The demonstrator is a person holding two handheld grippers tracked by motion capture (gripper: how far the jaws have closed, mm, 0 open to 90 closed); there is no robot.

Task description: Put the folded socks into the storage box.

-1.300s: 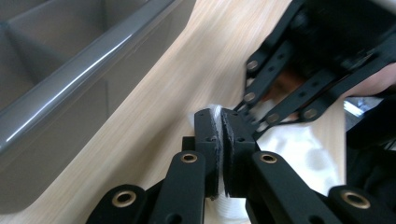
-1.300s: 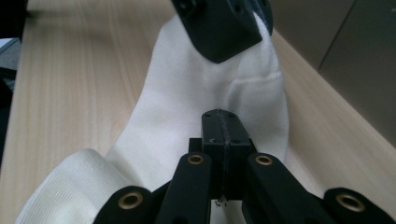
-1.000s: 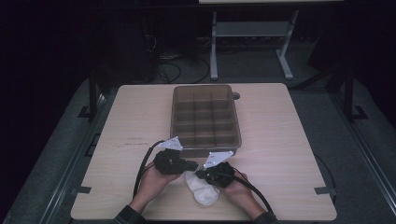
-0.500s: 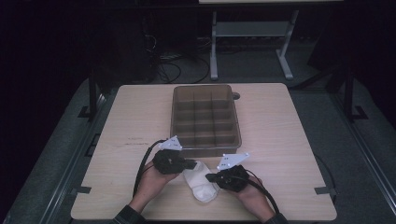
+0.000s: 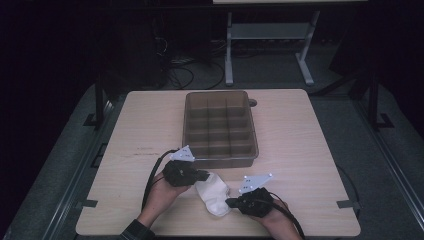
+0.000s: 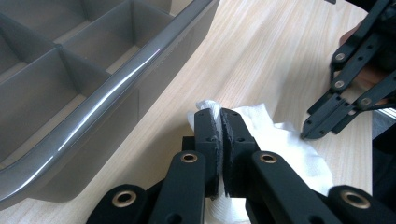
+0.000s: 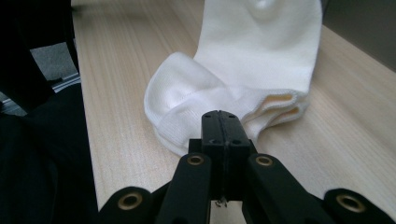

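Left gripper [image 6: 219, 140] pinches the sock [image 5: 212, 195]; right gripper [image 7: 225, 126], closed and empty just before its cuff, must open next.

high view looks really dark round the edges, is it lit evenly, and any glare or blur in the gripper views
High view: light falls on the table, floor and background near black. Left gripper view: a bright glare streak runs along the grey tray rim, sharp otherwise. Right gripper view: white sock bright, soft at its far end.

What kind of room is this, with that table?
Probably a lab or workshop set up for recording. A pale wooden table holds a grey plastic divider tray and white socks, a metal stand sits behind, and black cables lie tangled on the floor.
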